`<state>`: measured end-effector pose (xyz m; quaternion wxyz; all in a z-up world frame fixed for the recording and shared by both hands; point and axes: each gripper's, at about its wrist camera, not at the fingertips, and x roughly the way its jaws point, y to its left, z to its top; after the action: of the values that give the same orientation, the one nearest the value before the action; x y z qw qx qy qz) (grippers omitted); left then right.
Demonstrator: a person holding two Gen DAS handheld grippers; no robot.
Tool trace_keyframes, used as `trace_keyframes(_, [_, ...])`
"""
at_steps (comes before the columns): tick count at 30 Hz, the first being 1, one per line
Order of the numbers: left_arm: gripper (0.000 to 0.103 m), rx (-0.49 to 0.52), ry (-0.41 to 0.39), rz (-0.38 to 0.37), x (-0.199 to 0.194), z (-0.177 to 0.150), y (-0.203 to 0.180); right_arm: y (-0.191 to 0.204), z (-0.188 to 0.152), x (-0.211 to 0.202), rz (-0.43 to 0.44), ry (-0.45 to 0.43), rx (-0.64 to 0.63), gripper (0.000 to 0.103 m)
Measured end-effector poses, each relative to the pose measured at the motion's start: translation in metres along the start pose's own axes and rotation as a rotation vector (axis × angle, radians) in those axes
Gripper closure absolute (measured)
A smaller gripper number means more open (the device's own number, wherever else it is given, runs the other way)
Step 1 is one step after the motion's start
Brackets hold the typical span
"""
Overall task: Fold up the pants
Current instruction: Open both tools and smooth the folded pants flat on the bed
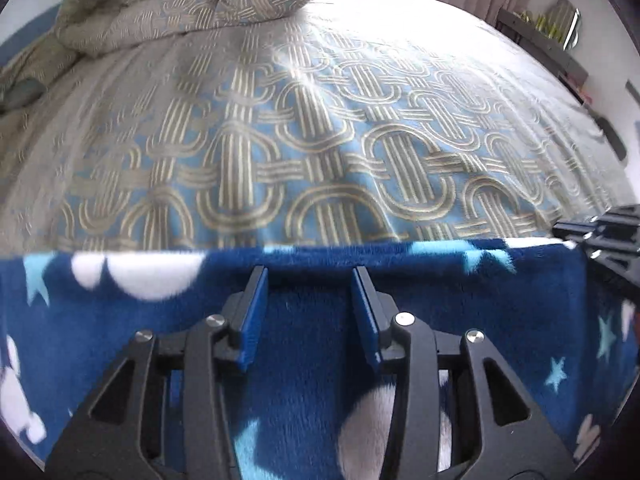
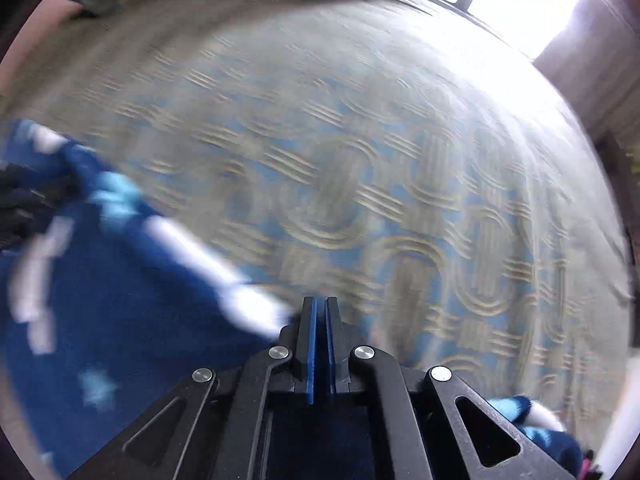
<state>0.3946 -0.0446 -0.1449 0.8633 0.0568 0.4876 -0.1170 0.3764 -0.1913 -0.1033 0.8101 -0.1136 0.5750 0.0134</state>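
**Supervisor:** Report gripper states and garment position.

**Operator:** The pants (image 1: 312, 320), dark blue fleece with white and pale blue shapes, lie on the bed (image 1: 320, 140), over the patterned bedspread. In the left wrist view their far edge runs straight across, just ahead of my left gripper (image 1: 310, 312). That gripper's jaws stand apart above the fleece, with nothing between them. My right gripper (image 2: 320, 340) has its jaws nearly together, only a thin slit between the pads. The fleece edge meets its left finger, but the right wrist view is blurred, so I cannot tell whether any cloth is pinched there.

**Supervisor:** Which step is in hand?

**Operator:** I judge it a fold in progress. The straight far edge looks like a fold line, and the right gripper sits at the right end of it. More fleece shows at the lower right of the right wrist view, so part of the garment appears to lie nearer me.

**Supervisor:** Requirement for the next move?

**Operator:** Confirm the right gripper's hold first. Then lower the left gripper onto the edge, close it on the fleece, and move both ends together, keeping the edge taut so the layers do not bunch.
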Motion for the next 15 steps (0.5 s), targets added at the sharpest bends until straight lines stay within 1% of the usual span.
trace_keyframes(1, [0.06, 0.008, 0.002, 0.005, -0.003, 0.002, 0.0, -0.002, 0.002, -0.002, 0.012, -0.005, 0.015, 0.1])
trace_keyframes(3, [0.06, -0.002, -0.012, -0.01, -0.021, -0.003, 0.003, -0.014, -0.002, -0.021, 0.093, -0.04, 0.081, 0.099])
trace_keyframes(4, [0.06, -0.011, -0.032, -0.023, -0.033, -0.007, 0.006, -0.02, -0.007, -0.033, 0.13, -0.058, 0.108, 0.099])
trace_keyframes(5, [0.06, -0.023, -0.065, -0.038, -0.049, -0.011, 0.009, -0.023, -0.015, -0.047, 0.163, -0.079, 0.118, 0.097])
trace_keyframes(6, [0.06, -0.035, -0.102, -0.046, -0.068, -0.021, 0.015, -0.023, -0.024, -0.06, 0.191, -0.098, 0.116, 0.093])
trace_keyframes(7, [0.06, -0.048, -0.127, -0.051, -0.082, -0.028, 0.022, -0.024, -0.033, -0.069, 0.205, -0.105, 0.114, 0.09])
trace_keyframes(8, [0.059, -0.067, -0.151, -0.059, -0.098, -0.039, 0.029, -0.021, -0.049, -0.083, 0.227, -0.112, 0.107, 0.087])
trace_keyframes(9, [0.055, -0.094, -0.168, -0.065, -0.114, -0.053, 0.038, -0.017, -0.062, -0.091, 0.245, -0.112, 0.101, 0.085])
trace_keyframes(10, [0.048, -0.119, -0.177, -0.061, -0.126, -0.066, 0.047, -0.012, -0.075, -0.098, 0.261, -0.109, 0.097, 0.084])
trace_keyframes(11, [0.046, -0.139, -0.182, -0.051, -0.135, -0.077, 0.053, -0.006, -0.09, -0.103, 0.275, -0.104, 0.095, 0.084])
trace_keyframes(12, [0.045, -0.163, -0.188, -0.035, -0.144, -0.093, 0.061, 0.008, -0.101, -0.109, 0.292, -0.101, 0.094, 0.084])
trace_keyframes(15, [0.045, -0.215, -0.168, 0.029, -0.154, -0.128, 0.082, 0.028, -0.137, -0.121, 0.365, -0.095, 0.111, 0.081])
